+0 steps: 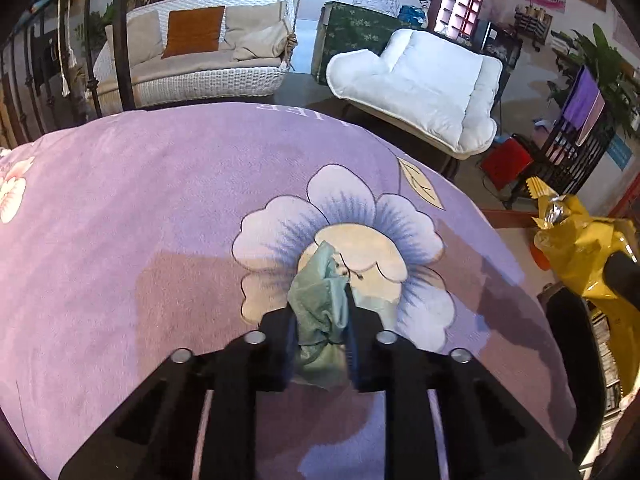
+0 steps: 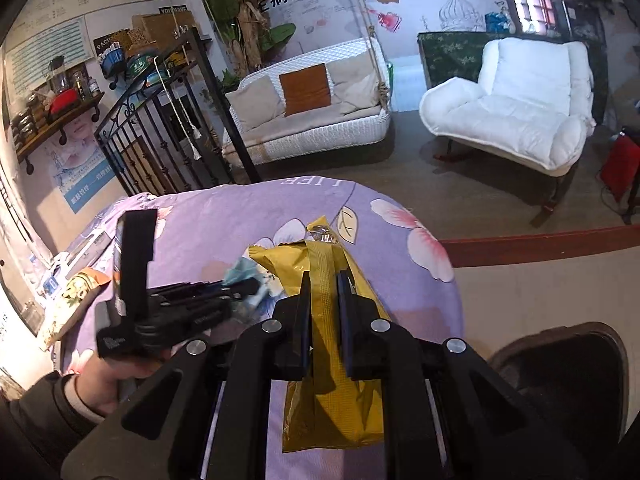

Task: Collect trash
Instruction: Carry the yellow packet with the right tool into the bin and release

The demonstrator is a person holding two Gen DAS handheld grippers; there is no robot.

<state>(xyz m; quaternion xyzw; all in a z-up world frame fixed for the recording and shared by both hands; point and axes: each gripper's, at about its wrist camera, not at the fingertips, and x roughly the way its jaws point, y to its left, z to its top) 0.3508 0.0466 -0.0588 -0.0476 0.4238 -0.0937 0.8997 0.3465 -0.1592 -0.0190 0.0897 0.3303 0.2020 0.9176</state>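
My left gripper [image 1: 322, 300] is shut on a crumpled pale green wrapper [image 1: 320, 296] and holds it just over the purple flowered cloth [image 1: 160, 208]. My right gripper [image 2: 323, 280] is shut on a yellow foil snack bag [image 2: 332, 380] above the same cloth [image 2: 248, 208]. The bag also shows at the right edge of the left wrist view [image 1: 576, 248]. The left gripper with the green wrapper [image 2: 244, 276] shows in the right wrist view, just left of the yellow bag.
A white wicker sofa [image 1: 192, 52] and a white padded armchair [image 1: 424, 84] stand beyond the cloth. A black iron railing [image 2: 160, 136] is at the left. A dark round bin [image 2: 568, 376] sits on the floor at the lower right.
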